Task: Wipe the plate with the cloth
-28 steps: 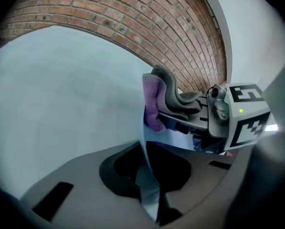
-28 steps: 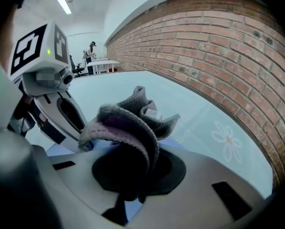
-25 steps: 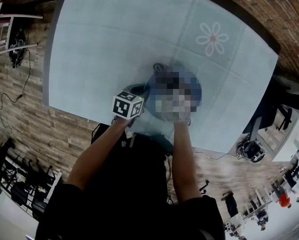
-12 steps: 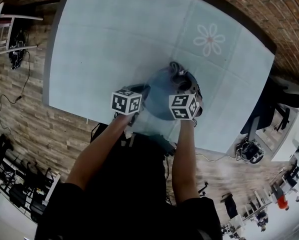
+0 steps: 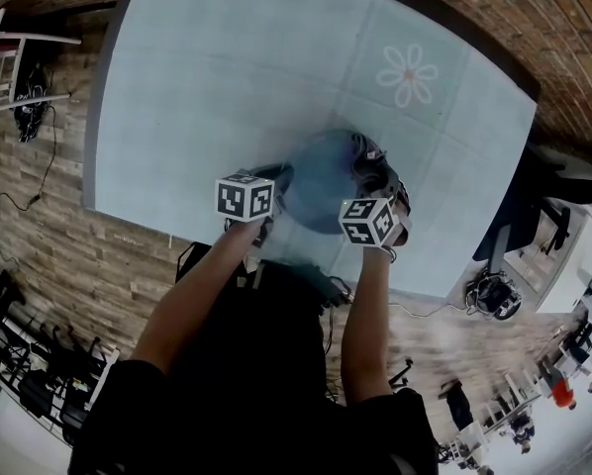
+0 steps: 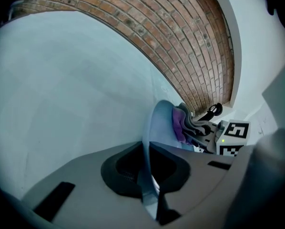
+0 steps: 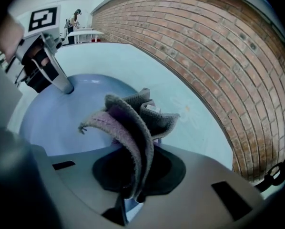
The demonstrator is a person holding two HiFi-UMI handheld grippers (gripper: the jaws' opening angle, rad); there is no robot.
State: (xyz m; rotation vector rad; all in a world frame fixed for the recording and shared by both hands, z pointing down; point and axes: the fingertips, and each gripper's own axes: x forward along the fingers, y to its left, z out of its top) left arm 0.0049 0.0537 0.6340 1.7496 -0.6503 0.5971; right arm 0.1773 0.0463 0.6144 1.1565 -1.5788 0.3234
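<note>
Left gripper view, L tool (image 6: 149,174) just closed onto plate (image 6: 160,120) rim, plate edge-on, R tool (image 7: 133,178) pinching cloth (image 7: 129,119)

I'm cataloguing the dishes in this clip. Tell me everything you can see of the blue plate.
The pale blue round plate looks smooth and unmarked, with a shallow raised rim. It is over the light blue table, near the edge by the person. Its rim sits between the jaws of the left claw, which have just been closing on it. The grey and purple cloth, held in the right claw, rests on its opposite side. Whether it lies flat is unclear.
</note>
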